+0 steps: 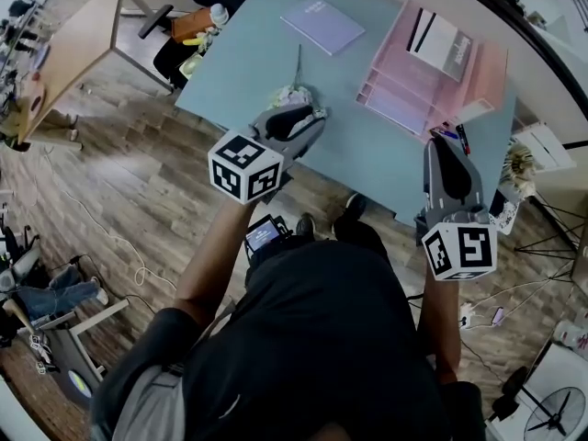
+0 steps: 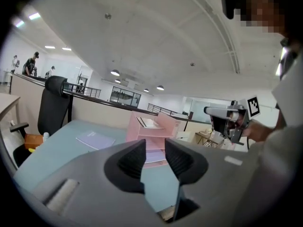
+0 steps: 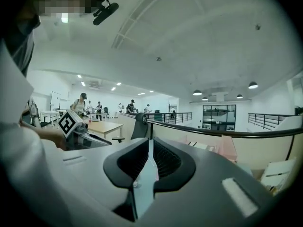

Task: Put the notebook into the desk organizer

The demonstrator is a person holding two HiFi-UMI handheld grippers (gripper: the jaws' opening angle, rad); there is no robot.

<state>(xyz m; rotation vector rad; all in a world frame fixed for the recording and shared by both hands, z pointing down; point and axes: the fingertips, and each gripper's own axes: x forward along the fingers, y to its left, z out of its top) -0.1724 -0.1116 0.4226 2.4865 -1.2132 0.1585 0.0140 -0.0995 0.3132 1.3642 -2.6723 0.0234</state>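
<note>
Bare table (image 1: 354, 145) lies open between notebook (image 1: 322, 24) and organizer (image 1: 395, 62) (well apart).

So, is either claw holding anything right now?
Nothing is held. The left claw stands open and empty; the right claw is shut on nothing.

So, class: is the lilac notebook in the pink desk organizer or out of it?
Out: the notebook lies flat on the blue table, left of the organizer and apart from it.

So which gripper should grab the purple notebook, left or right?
Left, probably. The left gripper sits nearer the notebook with jaws apart; the right gripper is shut, over by the desk organizer.
</note>
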